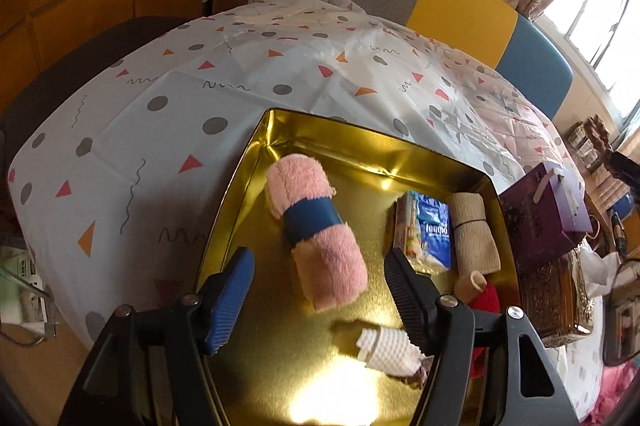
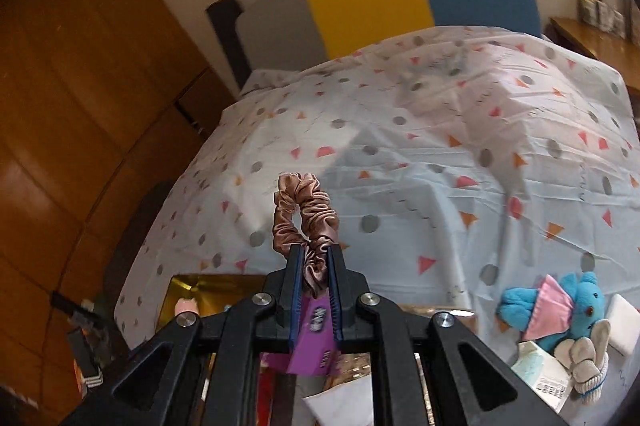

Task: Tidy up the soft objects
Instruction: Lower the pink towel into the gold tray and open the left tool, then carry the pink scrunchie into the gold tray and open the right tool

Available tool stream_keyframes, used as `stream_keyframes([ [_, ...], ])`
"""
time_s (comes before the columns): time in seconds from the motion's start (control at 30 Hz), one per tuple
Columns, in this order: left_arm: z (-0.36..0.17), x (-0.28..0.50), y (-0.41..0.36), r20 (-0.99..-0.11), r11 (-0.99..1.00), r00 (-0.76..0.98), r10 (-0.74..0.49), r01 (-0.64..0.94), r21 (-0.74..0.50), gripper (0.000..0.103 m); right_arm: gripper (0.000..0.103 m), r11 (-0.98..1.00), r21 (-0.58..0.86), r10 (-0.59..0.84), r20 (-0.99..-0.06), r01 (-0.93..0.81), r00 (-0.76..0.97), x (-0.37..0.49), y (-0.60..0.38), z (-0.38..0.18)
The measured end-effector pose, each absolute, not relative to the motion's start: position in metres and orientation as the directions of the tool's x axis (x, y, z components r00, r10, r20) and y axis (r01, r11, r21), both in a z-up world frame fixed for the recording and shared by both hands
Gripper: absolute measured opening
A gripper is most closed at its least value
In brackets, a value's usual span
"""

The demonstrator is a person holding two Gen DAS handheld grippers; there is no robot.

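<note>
pinching a scrunchie (image 2: 306, 222), right gripper (image 2: 314, 266), its lower loop hidden.

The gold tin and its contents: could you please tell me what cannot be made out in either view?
- Left wrist view: the red item in the gold tin is mostly hidden behind the left gripper.
- Left wrist view: the tin's near edge is cut off by the frame.
- Right wrist view: only the tin's corner shows; the right gripper, shut on the scrunchie, covers the rest.

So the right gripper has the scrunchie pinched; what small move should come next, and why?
Probably carry the scrunchie left and down toward the gold tin and release it there. The right gripper holds it above the tablecloth, while the towel roll already lies in the tin under the open left gripper.
</note>
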State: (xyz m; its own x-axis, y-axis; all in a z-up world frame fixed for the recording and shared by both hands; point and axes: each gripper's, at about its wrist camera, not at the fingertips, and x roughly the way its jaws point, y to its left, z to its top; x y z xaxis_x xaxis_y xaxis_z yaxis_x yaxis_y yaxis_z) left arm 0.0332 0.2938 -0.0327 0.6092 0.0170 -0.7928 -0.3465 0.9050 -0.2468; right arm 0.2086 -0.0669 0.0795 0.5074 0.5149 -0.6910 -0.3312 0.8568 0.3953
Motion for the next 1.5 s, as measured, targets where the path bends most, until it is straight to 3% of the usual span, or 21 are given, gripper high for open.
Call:
stream_keyframes([
  [0.3,-0.026,-0.007,0.276,-0.761,0.917,0.637,0.124,-0.366,-0.157,0.070,0.010,0.735,0.373,0.600,-0.747,-0.565,0.287,0.136,0.050,0.035],
  [0.57,-0.022,-0.027,0.264,-0.740,0.926,0.653,0.160,-0.359,-0.117,0.075,0.011,0.718,0.333,0.513,-0.847,-0.611,0.141,0.104,0.094,-0.036],
  [0.8,-0.017,-0.033,0.248,-0.722,0.941,0.671,0.167,-0.326,-0.086,0.075,0.018,0.755,0.208,0.405,-0.893,-0.621,0.194,0.092,0.099,-0.063],
  [1.17,-0.011,-0.037,0.228,-0.706,0.957,0.690,0.159,-0.284,-0.062,0.080,0.035,0.786,0.174,0.403,-0.872,-0.593,0.279,0.088,0.084,-0.048],
  [1.5,-0.013,-0.037,0.211,-0.711,0.970,0.688,0.147,-0.242,-0.034,0.082,0.037,0.837,0.116,0.396,-0.803,-0.536,0.446,0.078,0.038,-0.012],
])
